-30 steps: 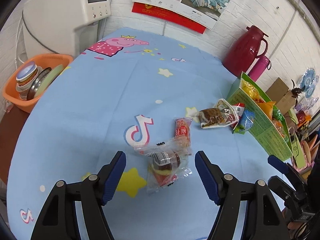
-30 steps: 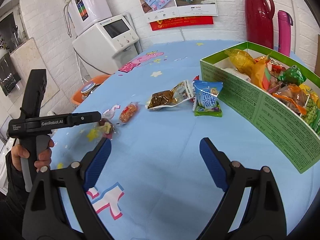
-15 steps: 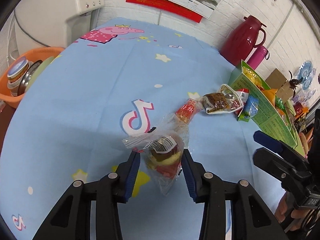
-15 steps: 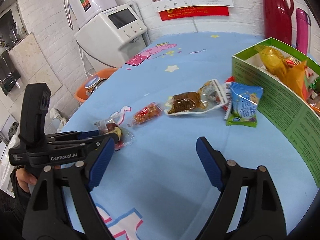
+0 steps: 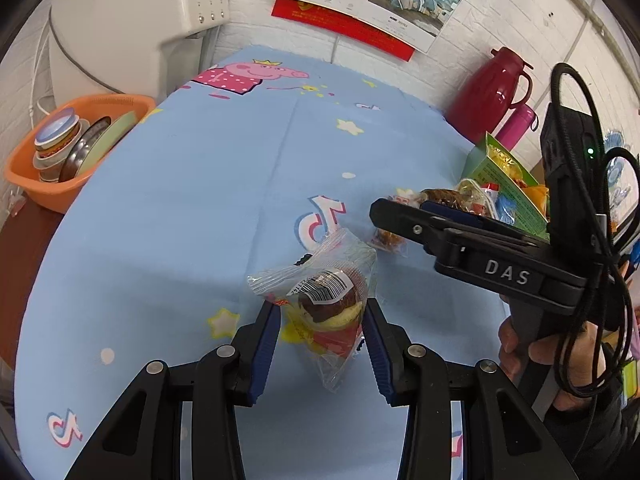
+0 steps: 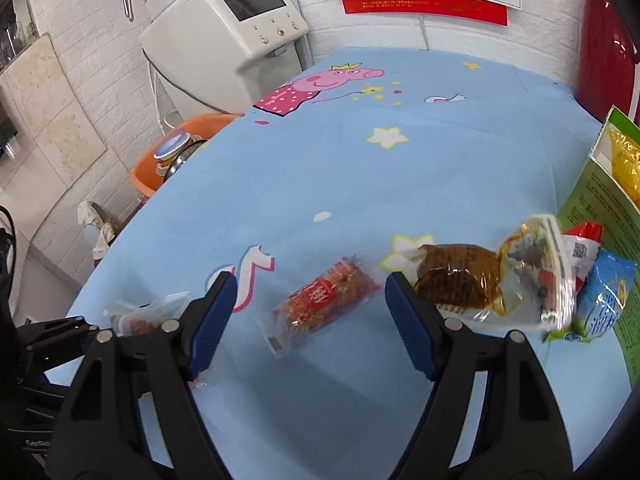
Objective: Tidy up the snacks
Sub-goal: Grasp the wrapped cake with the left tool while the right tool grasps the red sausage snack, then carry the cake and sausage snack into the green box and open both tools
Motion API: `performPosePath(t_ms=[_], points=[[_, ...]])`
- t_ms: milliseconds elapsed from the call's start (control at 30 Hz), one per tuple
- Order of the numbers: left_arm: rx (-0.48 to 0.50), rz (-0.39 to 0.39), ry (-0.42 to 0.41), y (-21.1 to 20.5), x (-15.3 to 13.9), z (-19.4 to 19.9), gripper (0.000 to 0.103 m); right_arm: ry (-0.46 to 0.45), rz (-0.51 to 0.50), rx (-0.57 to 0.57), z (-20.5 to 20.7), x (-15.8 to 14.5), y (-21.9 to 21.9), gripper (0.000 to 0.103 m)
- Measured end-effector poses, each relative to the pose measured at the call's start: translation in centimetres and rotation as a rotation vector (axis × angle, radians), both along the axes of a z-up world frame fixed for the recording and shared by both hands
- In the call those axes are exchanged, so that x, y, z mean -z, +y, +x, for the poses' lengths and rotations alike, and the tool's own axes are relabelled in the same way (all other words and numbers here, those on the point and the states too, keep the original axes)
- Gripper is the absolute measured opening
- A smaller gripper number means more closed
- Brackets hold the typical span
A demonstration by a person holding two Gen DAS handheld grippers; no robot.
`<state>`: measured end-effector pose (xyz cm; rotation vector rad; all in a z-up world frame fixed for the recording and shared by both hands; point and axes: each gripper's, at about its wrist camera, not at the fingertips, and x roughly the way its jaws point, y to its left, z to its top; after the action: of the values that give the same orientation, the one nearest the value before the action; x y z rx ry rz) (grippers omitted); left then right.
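1. The left gripper (image 5: 322, 320) is clenching a clear-wrapped cake (image 5: 326, 304), holding it just above the table (image 5: 192, 208).
2. The right gripper (image 6: 310, 300) is hovering spread wide over a red packet (image 6: 320, 300) lying on the table.
3. A brown snack (image 6: 460, 276) and blue bag (image 6: 604, 296) are lying beside the green box (image 6: 596, 200).

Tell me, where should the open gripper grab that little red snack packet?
Probably across the middle of the red snack packet. It lies flat and slanted on the tablecloth, already between the right gripper's open fingers, so come from above and pinch its long sides.
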<state>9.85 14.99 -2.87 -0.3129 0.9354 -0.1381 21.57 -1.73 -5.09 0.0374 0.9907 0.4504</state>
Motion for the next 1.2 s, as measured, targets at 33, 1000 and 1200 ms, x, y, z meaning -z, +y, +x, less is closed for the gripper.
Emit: performPosePath(t_ms=[33, 1000, 1200], points=[[0.001, 0.0, 0.001, 0.0, 0.1, 0.0, 0.043, 0.005, -0.022, -0.009, -0.1, 0.3, 0.2, 0.058], [0.16, 0.072, -0.092, -10.5, -6.6, 1.5, 0.042, -0.201, 0.148, 0.118, -8.5, -8.1, -11.7, 0.024], [0.236, 0.077, -0.135, -15.4, -9.2, 4.2, 0.042, -0.27, 0.164, 0.279, -9.4, -9.8, -18.6, 0.024]])
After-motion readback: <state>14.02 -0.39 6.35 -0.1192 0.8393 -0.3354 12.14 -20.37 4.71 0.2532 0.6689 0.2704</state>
